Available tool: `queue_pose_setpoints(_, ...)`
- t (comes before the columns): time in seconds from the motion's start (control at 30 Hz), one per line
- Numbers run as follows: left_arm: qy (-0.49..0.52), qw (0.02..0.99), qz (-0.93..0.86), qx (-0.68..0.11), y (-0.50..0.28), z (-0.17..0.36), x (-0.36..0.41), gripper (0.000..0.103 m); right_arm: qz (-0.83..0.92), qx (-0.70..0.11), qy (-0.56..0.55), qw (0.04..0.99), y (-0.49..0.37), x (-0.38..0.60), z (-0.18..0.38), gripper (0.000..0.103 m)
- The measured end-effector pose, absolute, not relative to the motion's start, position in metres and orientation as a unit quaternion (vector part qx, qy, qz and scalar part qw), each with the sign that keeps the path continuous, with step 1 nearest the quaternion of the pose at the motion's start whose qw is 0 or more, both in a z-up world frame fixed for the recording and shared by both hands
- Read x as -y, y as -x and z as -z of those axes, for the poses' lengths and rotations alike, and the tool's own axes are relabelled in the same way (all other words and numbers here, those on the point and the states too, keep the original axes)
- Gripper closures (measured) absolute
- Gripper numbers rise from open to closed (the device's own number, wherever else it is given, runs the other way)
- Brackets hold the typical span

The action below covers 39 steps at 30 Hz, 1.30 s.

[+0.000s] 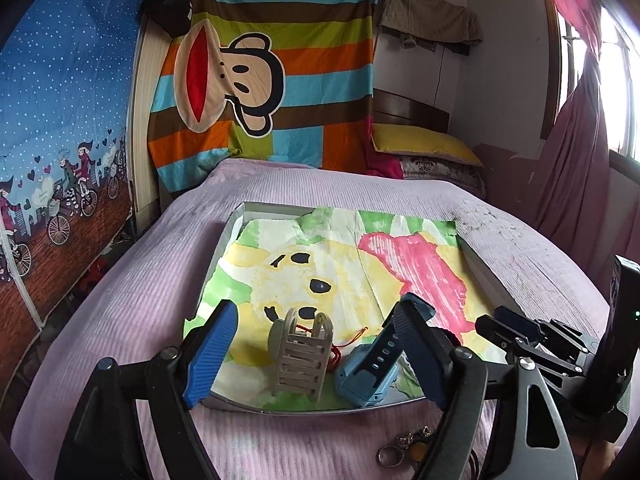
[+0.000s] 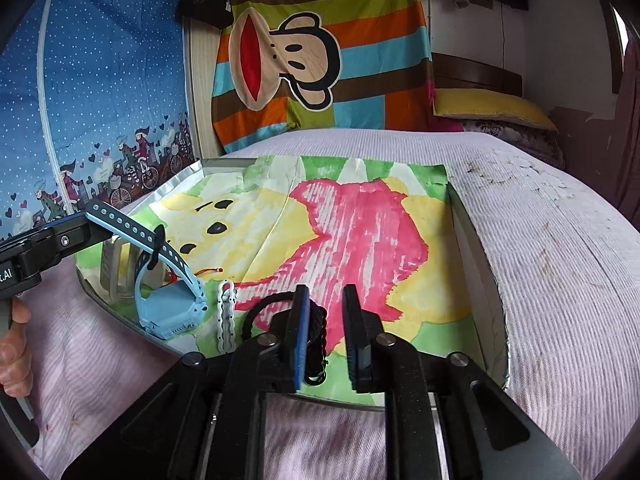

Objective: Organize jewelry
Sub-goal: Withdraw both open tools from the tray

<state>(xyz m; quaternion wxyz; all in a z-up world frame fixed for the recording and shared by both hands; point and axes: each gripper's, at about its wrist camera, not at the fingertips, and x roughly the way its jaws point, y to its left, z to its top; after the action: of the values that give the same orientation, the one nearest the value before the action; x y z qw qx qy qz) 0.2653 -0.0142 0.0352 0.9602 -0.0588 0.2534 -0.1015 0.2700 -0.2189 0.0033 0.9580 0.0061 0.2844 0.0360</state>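
Jewelry sits in a shallow tray (image 1: 234,236) lined with a painted cloth on the bed (image 1: 160,280). Low in the left wrist view, the left gripper (image 1: 316,354) has its jaws spread wide around a beige hair claw (image 1: 300,356) and a blue watch (image 1: 366,376), pinching neither. Bottom centre of the right view, the right gripper (image 2: 326,340) has its jaws slightly parted, a black braided bracelet (image 2: 264,308) beside them.

The watch (image 1: 366,376) is light blue, its strap dark with a row of dots; the hair clip (image 1: 298,356) at its nine o'clock is grey; the tray (image 2: 476,248) holds a yellow, pink and green cloth (image 2: 360,232); the bed cover (image 1: 152,280) is pale pink; the wall cloth (image 1: 280,60) has bright stripes.
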Motion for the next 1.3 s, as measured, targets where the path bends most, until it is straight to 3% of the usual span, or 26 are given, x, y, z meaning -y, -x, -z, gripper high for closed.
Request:
queue_pose_setpoints(0.03, 0.059, 0.961, 0.101, -0.249, -0.263, -0.036, 0.013, 0.019, -0.036, -0.276, -0.008, 0.960, -0.267, 0.220, -0.006, 0.075)
queue_pose_setpoints(0.2, 0.062, 0.967, 0.090, -0.232, -0.255, -0.040, 0.008, 0.005, -0.031, -0.242, -0.019, 0.970, -0.252, 0.224, -0.020, 0.068)
queue_pose_setpoints(0.27, 0.063, 0.969, 0.087, -0.222, -0.251, -0.042, 0.006, 0.000, -0.030, -0.230, -0.024, 0.973, -0.247, 0.226, -0.024, 0.055)
queue_pose_setpoints(0.4, 0.059, 0.973, 0.080, -0.208, -0.245, -0.047, 0.005, 0.000, -0.032, -0.208, -0.029, 0.977, -0.235, 0.228, -0.030, 0.040)
queue_pose_setpoints(0.47, 0.055, 0.975, 0.074, -0.200, -0.240, -0.048, 0.004, 0.000, -0.033, -0.201, -0.033, 0.978, -0.231, 0.229, -0.032, 0.022)
queue_pose_setpoints(0.57, 0.055, 0.978, 0.072, -0.185, -0.232, -0.049, 0.000, 0.000, -0.043, -0.184, -0.042, 0.981, -0.221, 0.230, -0.035, 0.008)
queue_pose_setpoints(0.7, 0.065, 0.981, 0.071, -0.168, -0.219, -0.050, -0.007, 0.000, -0.049, -0.158, -0.045, 0.985, -0.205, 0.229, -0.040, 0.001)
queue_pose_setpoints(1.3, 0.065, 0.985, 0.078, -0.137, -0.164, -0.041, -0.023, 0.000, -0.047, -0.099, -0.042, 0.993, -0.132, 0.219, -0.049, 0.001)
